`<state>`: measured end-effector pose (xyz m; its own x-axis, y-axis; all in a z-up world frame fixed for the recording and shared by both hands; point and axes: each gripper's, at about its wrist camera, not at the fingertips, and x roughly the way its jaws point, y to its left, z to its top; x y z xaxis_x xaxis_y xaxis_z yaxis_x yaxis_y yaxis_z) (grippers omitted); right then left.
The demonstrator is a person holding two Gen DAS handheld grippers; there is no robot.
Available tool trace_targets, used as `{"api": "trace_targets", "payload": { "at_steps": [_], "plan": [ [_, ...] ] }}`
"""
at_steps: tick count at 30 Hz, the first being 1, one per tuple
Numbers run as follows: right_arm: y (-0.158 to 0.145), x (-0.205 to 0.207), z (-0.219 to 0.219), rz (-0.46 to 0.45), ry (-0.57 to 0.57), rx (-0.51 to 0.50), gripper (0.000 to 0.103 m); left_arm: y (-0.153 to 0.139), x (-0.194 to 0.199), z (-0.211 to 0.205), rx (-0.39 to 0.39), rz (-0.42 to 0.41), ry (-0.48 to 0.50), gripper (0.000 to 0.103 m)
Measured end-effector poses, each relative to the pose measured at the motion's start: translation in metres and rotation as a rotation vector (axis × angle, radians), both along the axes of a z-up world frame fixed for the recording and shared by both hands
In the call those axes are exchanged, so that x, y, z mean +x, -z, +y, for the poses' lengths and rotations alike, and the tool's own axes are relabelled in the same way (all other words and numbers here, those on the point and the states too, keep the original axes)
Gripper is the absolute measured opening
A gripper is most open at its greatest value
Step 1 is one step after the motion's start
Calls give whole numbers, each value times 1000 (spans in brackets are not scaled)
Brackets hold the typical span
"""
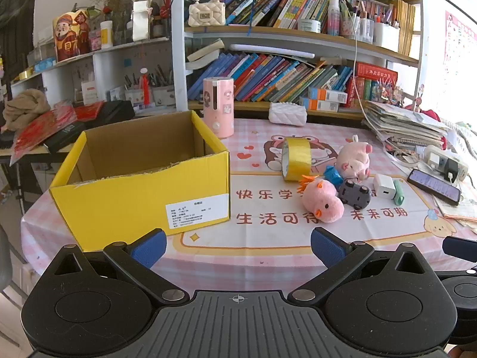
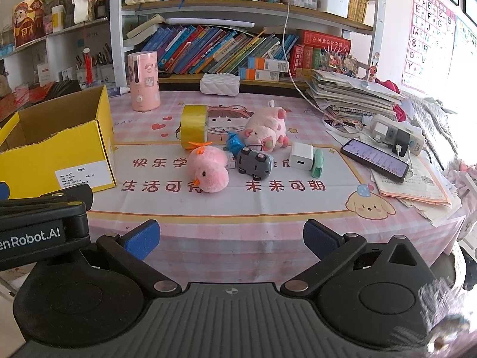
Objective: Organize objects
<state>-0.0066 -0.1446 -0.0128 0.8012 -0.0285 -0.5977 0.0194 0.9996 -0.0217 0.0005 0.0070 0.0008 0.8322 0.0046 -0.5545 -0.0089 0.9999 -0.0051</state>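
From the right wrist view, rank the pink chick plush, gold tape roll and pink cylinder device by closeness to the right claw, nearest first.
1. Pink chick plush, on the mat, ahead of the open right claw and slightly left.
2. Gold tape roll, standing on edge just behind the chick.
3. Pink cylinder device, upright at the table's back, left, near the shelves.

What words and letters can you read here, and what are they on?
"快乐学", "生活可得", "未来可期": tablecloth.
"enRobot.AI": left gripper, seen from the right wrist.
Alphabet letters: wall poster.
Box label and book spines: too small to read.
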Motion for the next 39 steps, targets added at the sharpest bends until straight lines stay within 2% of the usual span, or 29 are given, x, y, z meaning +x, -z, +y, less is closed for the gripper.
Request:
{"api": "trace_targets", "payload": {
  "at_steps": [39],
  "plan": [
    [-5,4,4,-9,3,-15,103,-3,4,1,-1,-7,6,103]
  ]
}}
